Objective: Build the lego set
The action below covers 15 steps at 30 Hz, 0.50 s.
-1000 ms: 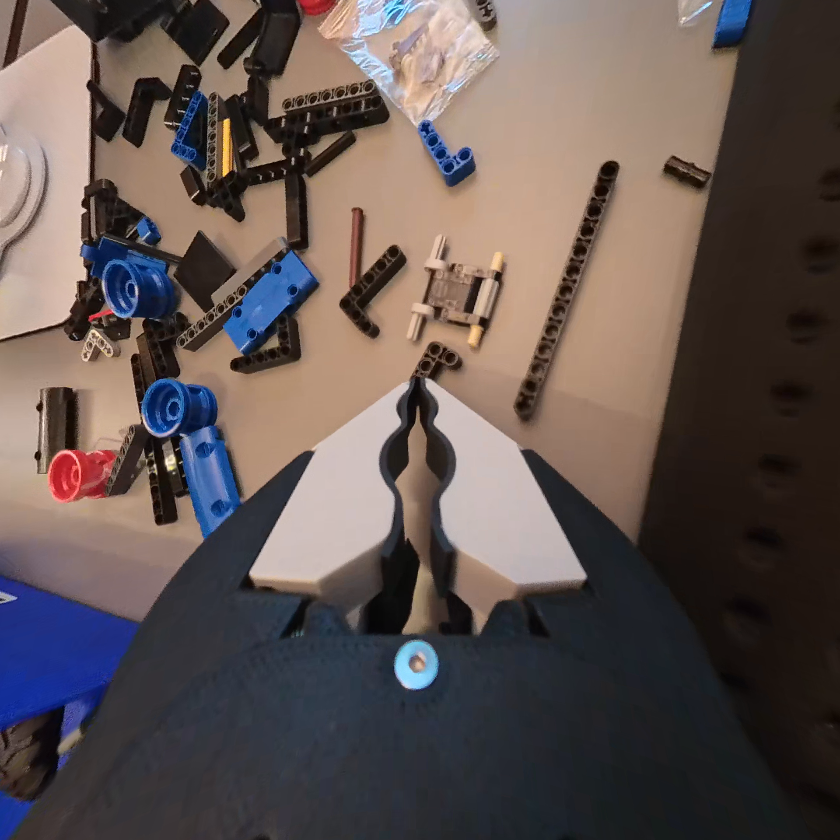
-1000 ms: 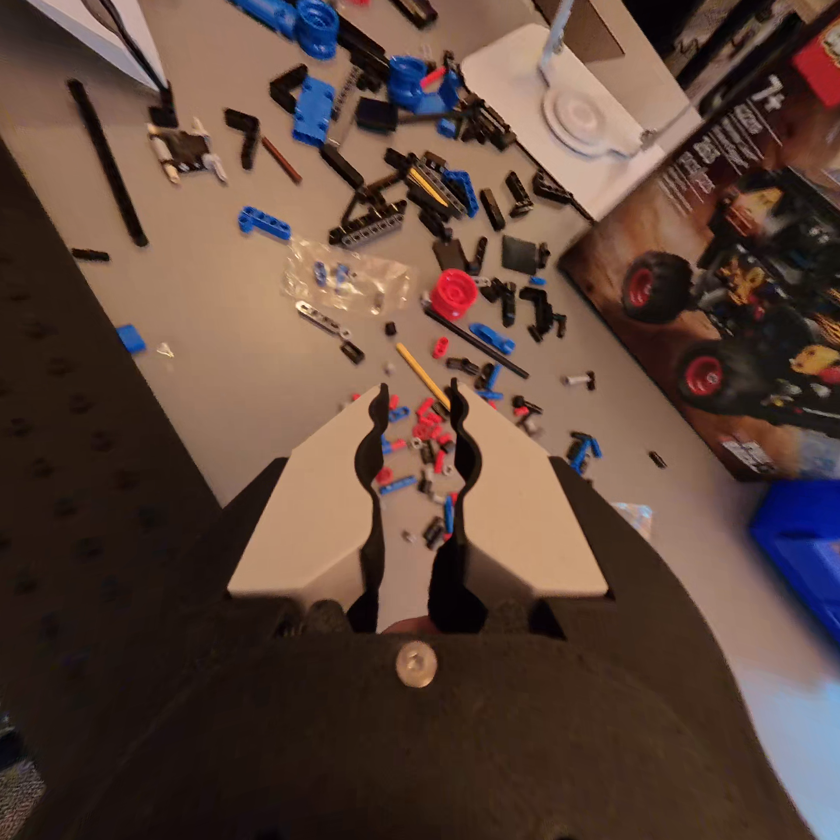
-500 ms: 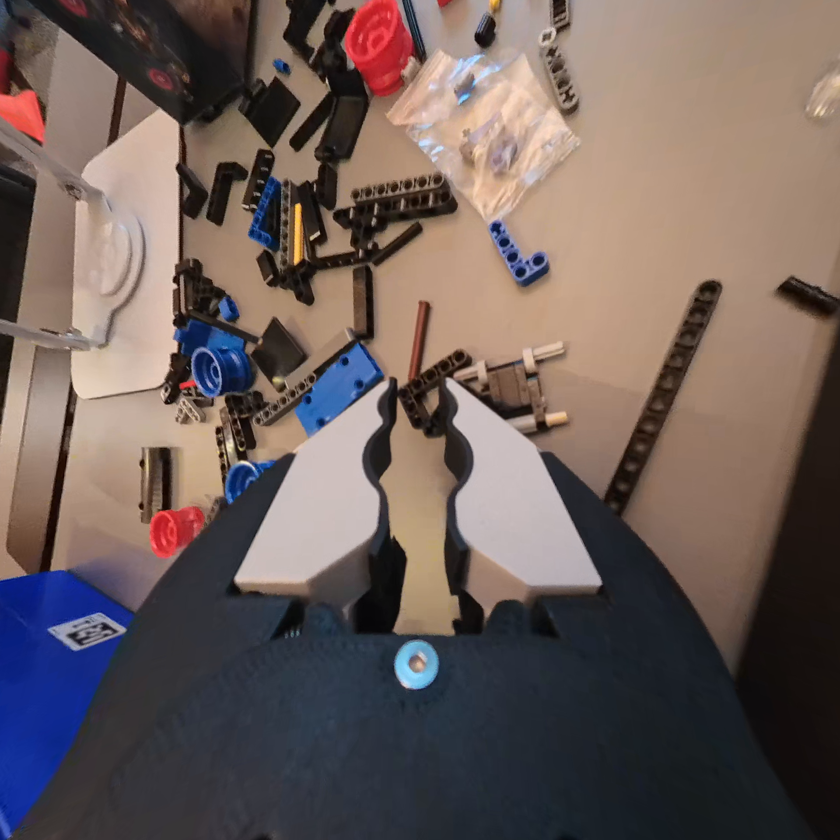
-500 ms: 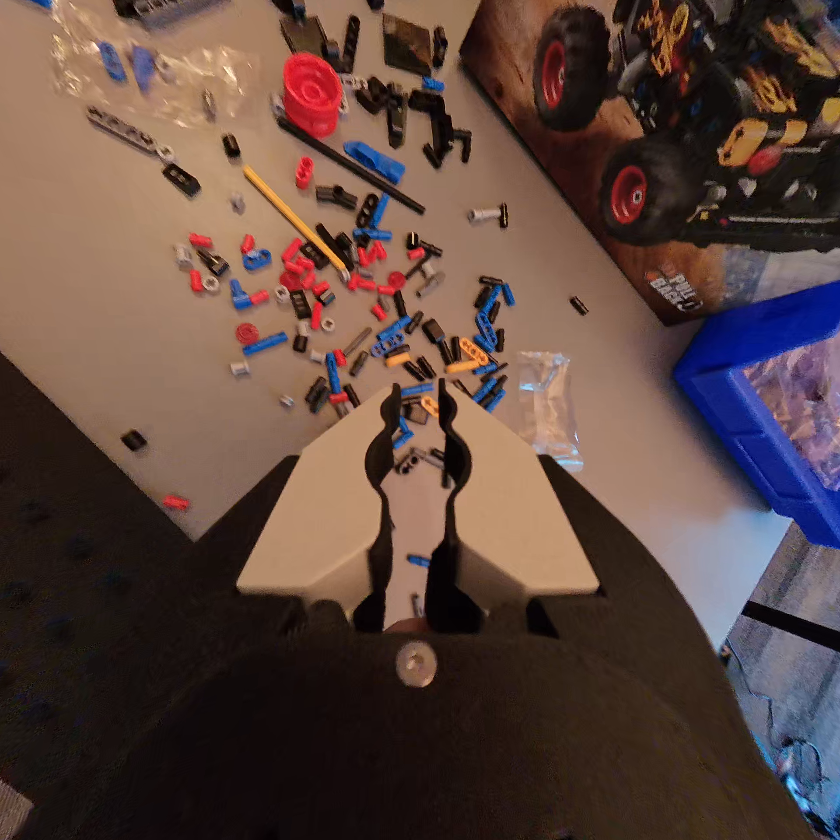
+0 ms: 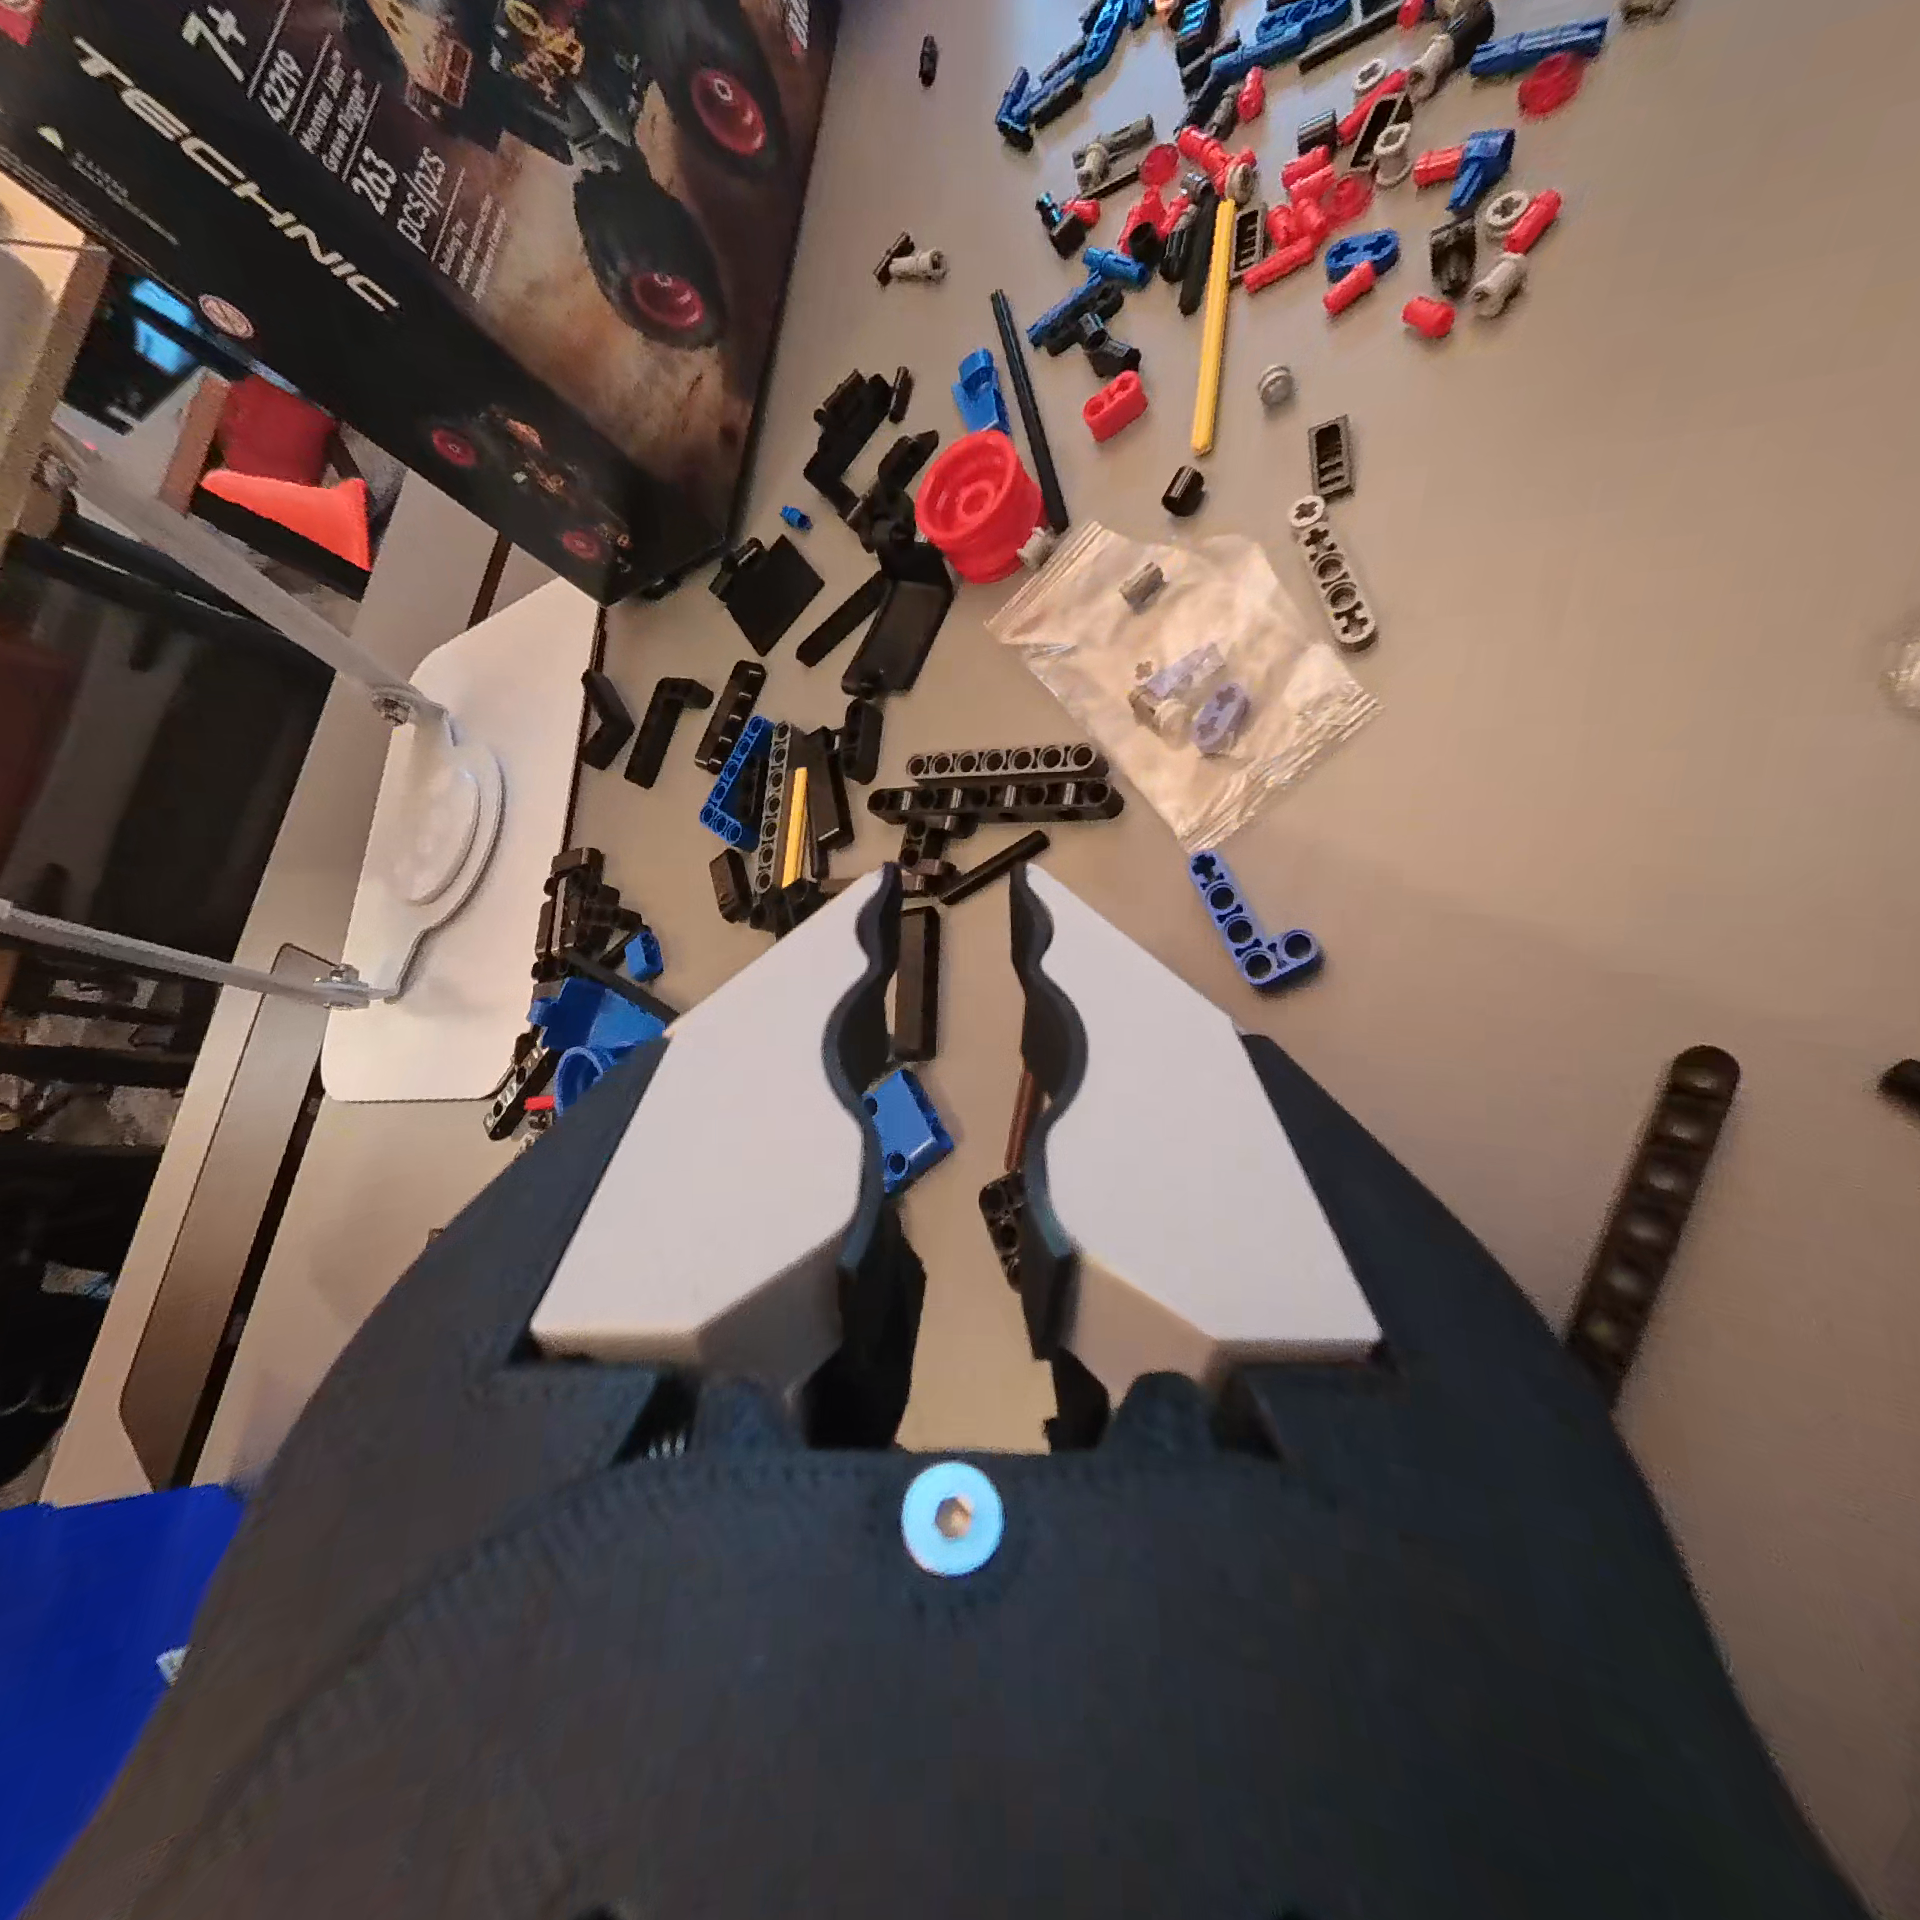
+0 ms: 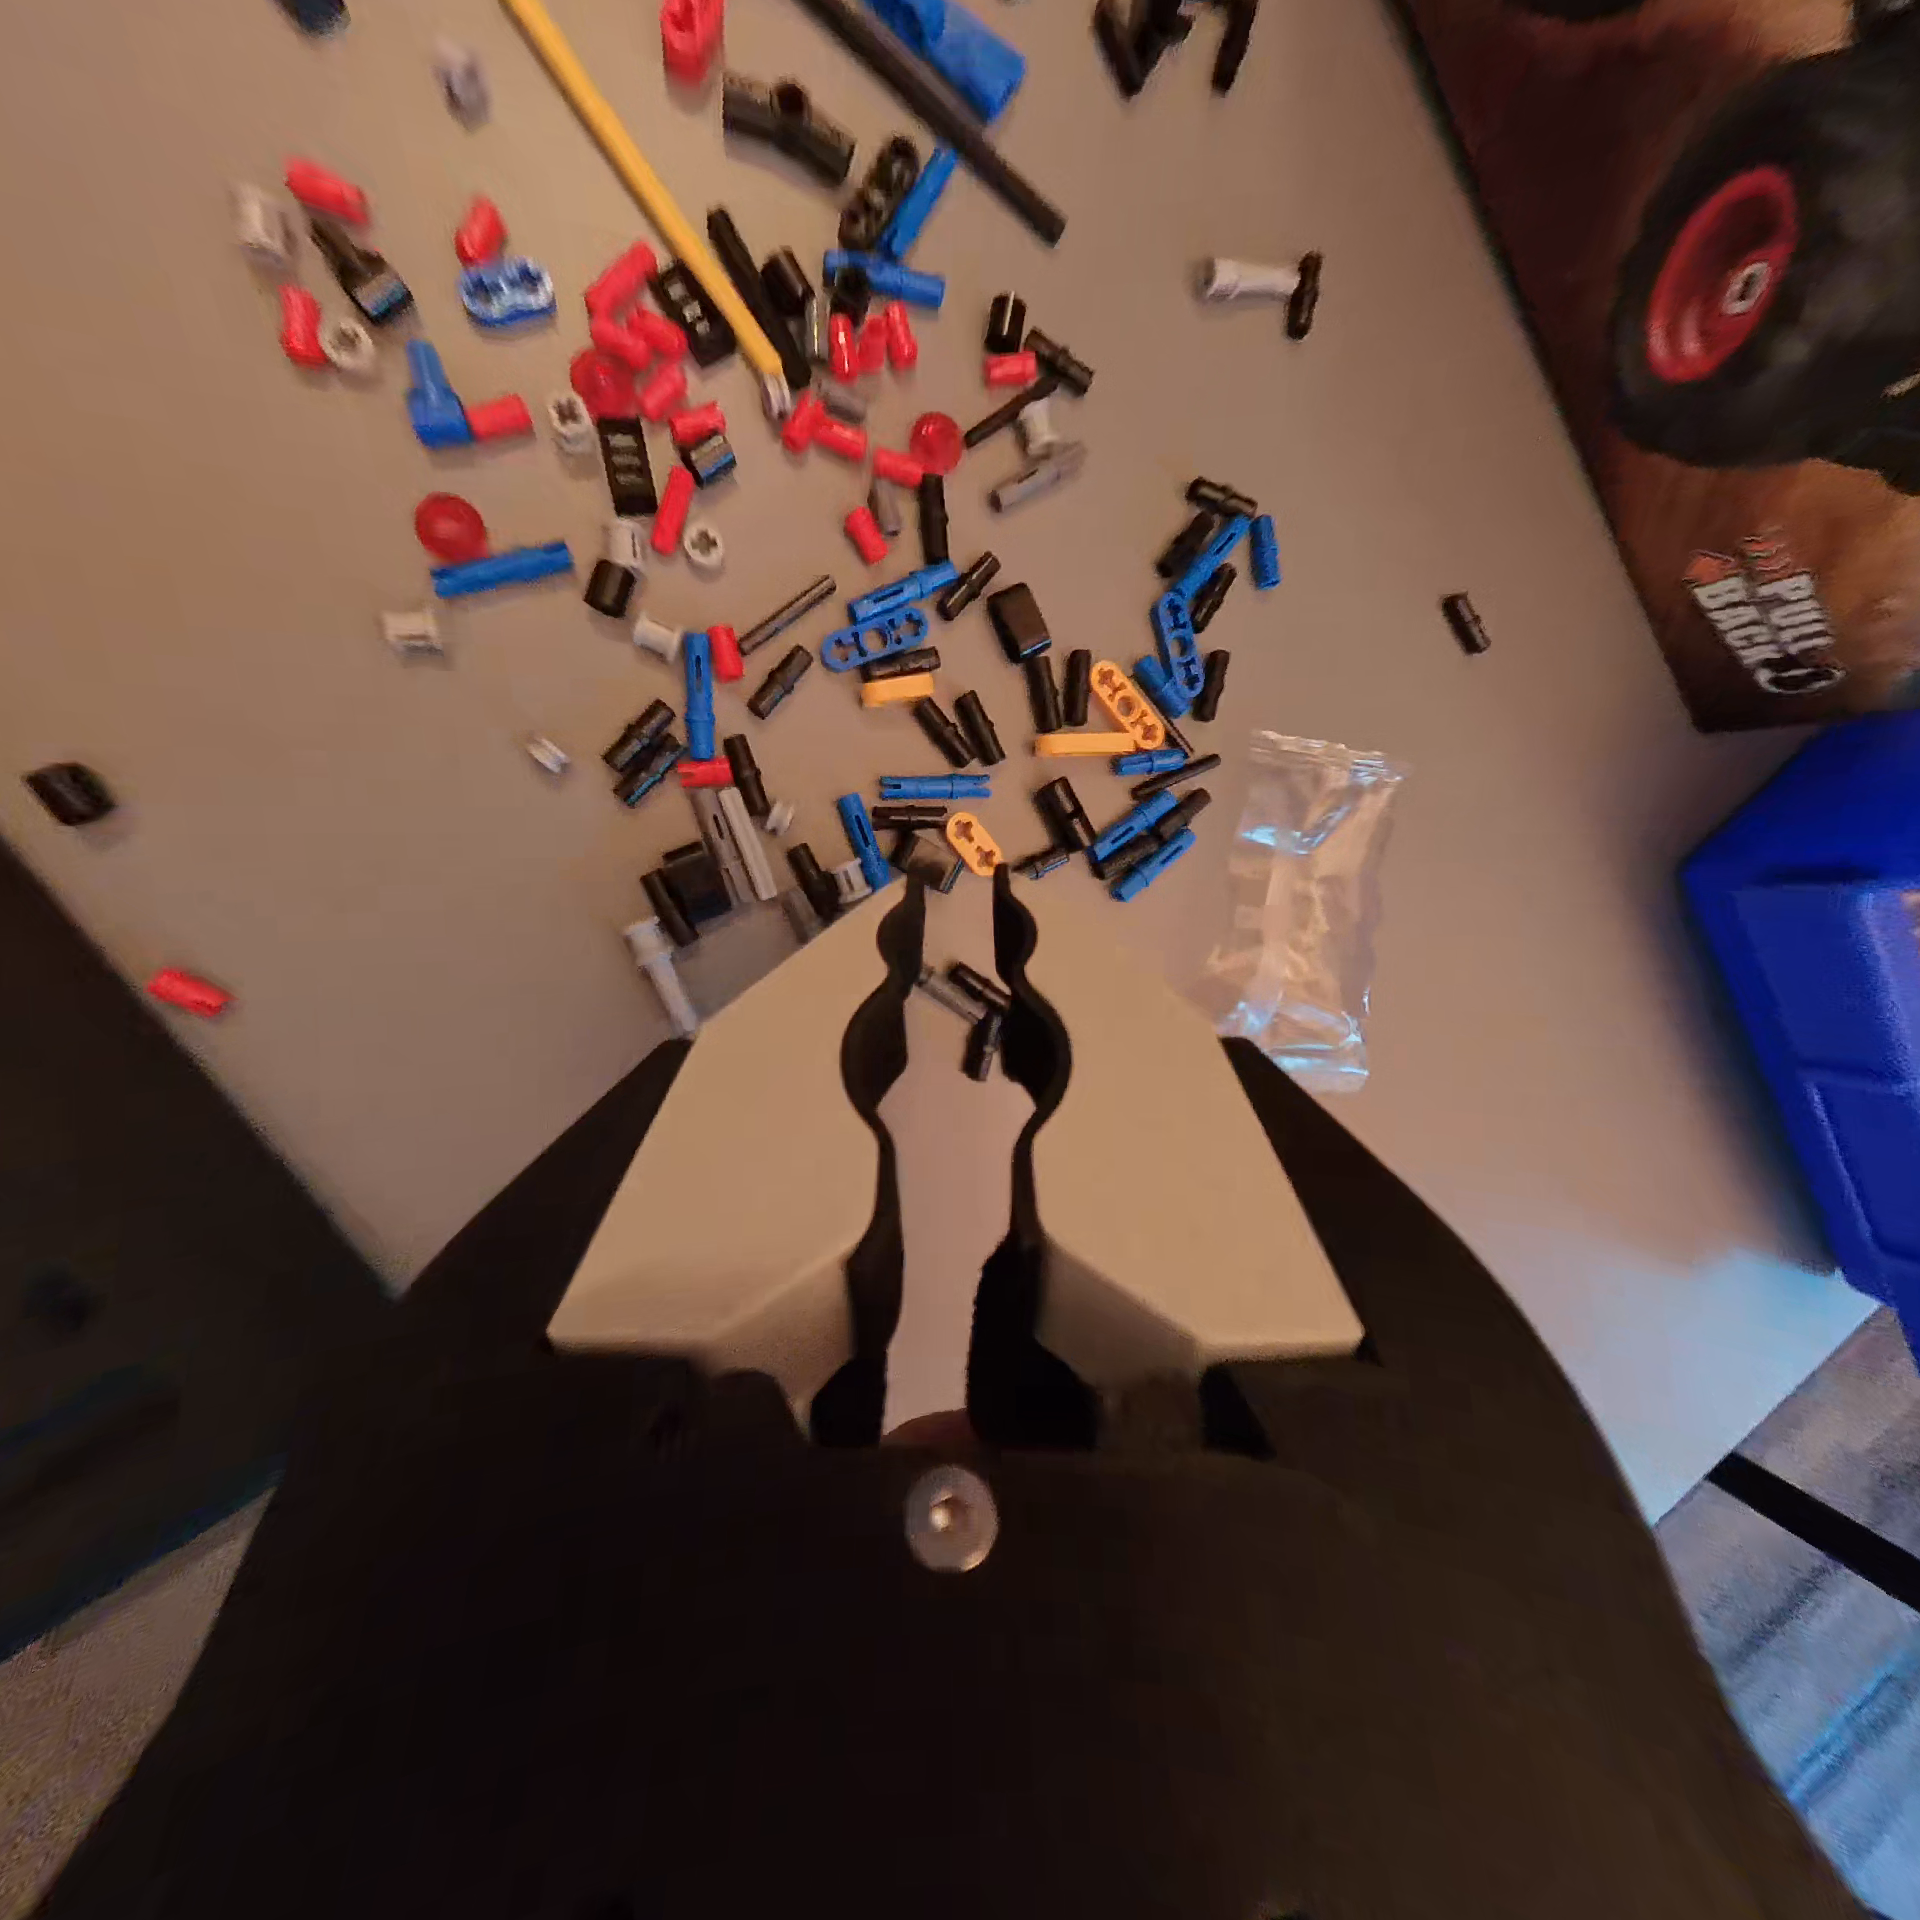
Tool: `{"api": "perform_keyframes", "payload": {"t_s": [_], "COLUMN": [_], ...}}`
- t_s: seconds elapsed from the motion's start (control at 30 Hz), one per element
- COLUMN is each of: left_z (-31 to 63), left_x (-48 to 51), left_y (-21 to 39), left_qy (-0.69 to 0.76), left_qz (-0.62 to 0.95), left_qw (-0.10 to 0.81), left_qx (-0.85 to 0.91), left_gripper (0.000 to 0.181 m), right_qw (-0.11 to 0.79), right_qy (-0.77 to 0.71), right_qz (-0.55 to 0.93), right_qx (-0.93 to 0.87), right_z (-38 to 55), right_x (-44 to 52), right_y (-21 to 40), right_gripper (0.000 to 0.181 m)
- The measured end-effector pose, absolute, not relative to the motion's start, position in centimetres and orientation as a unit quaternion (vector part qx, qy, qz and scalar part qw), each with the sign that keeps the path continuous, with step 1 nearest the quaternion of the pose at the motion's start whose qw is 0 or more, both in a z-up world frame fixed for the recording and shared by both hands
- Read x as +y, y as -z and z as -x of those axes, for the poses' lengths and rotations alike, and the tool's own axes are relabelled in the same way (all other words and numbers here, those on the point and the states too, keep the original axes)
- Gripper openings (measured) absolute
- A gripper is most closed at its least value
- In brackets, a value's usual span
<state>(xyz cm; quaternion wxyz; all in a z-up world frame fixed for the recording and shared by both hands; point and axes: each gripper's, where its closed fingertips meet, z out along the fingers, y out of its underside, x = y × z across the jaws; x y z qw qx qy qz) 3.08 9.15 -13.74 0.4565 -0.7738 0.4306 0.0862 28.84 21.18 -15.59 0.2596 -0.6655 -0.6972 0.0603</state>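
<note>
Loose lego pieces lie spread on a grey table. My left gripper [image 5: 951,883] is open and empty above black beams [image 5: 997,790], with a blue block [image 5: 909,1127] showing between its fingers. A red wheel [image 5: 977,504], a blue L-shaped beam [image 5: 1252,930] and a clear bag of small parts [image 5: 1184,675] lie beyond it. My right gripper [image 6: 956,883] is open and empty, low over a scatter of small red, blue and black pins [image 6: 894,613]. A small orange link [image 6: 974,840] lies just ahead of its tips.
The set's box stands at the far left in the left wrist view [image 5: 436,239] and at the right in the right wrist view [image 6: 1714,312]. A white lamp base [image 5: 447,831], a blue bin [image 6: 1829,997], an empty clear bag [image 6: 1299,914] and a long black beam [image 5: 1652,1205] lie around. Spacing between my two grippers at the tips: around 30 cm. The red wheel [image 5: 977,504] is closer to my left gripper, around 11 cm from its tips; the right tips are 20 cm off.
Both grippers have swung across the table: the left one forward over the black beams and opened wider, the right one away from the large pieces and down toward the small pins.
</note>
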Motion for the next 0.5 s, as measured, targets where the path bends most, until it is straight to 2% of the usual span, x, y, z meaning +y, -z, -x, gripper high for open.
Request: {"api": "perform_keyframes", "payload": {"t_s": [0.23, 0.5], "left_z": [-3.0, -3.0], "left_x": [9.3, 9.3], "left_y": [13.6, 13.5], "left_qy": [-0.081, -0.075], "left_qz": [0.768, 0.766], "left_qw": [0.472, 0.477], "left_qx": [0.425, 0.424], "left_gripper": [0.018, 0.018], "right_qw": [0.234, 0.204], "right_qy": [-0.081, -0.092], "right_qz": [0.660, 0.660], "right_qx": [-0.709, -0.717], "right_z": [-28.0, -28.7], "right_x": [21.3, 20.9], "right_y": [17.4, 17.5], "right_gripper": [0.001, 0.011]}}
